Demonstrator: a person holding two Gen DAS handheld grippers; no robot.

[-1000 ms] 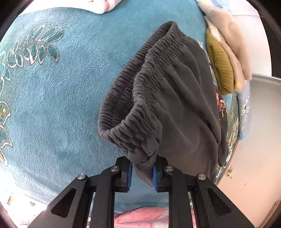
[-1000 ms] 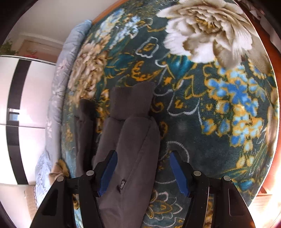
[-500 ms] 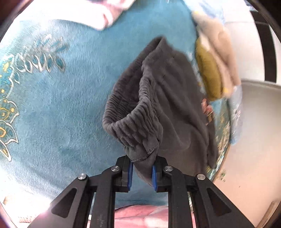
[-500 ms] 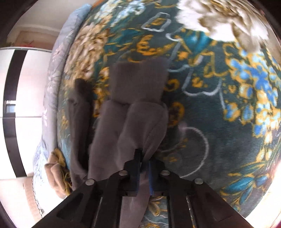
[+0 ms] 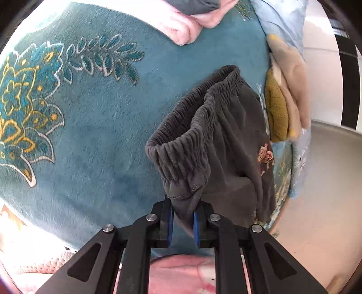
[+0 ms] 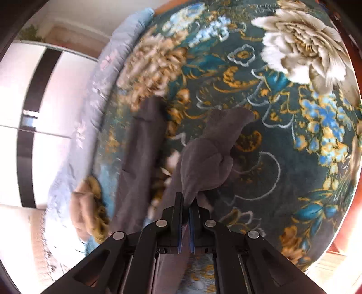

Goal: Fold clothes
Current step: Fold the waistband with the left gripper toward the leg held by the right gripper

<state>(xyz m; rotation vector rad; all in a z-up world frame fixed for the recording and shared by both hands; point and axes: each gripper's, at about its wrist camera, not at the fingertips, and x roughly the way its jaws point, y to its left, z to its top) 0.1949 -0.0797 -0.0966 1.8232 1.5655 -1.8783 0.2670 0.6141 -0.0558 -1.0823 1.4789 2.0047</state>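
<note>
Left gripper: fingers are pinching the gray pants waistband.
Right gripper: fingers are squeezing a pants leg above the bed.

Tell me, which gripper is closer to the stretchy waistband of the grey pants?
Left. The left gripper pinches the pants right at the waistband. The right gripper grips a pant leg; no waistband shows there.

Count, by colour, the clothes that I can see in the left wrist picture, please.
Grey: 2, the trousers in the left tool and a folded piece at the top
Pink: 2
Mustard: 1
Beige: 1
Total: 6
</note>
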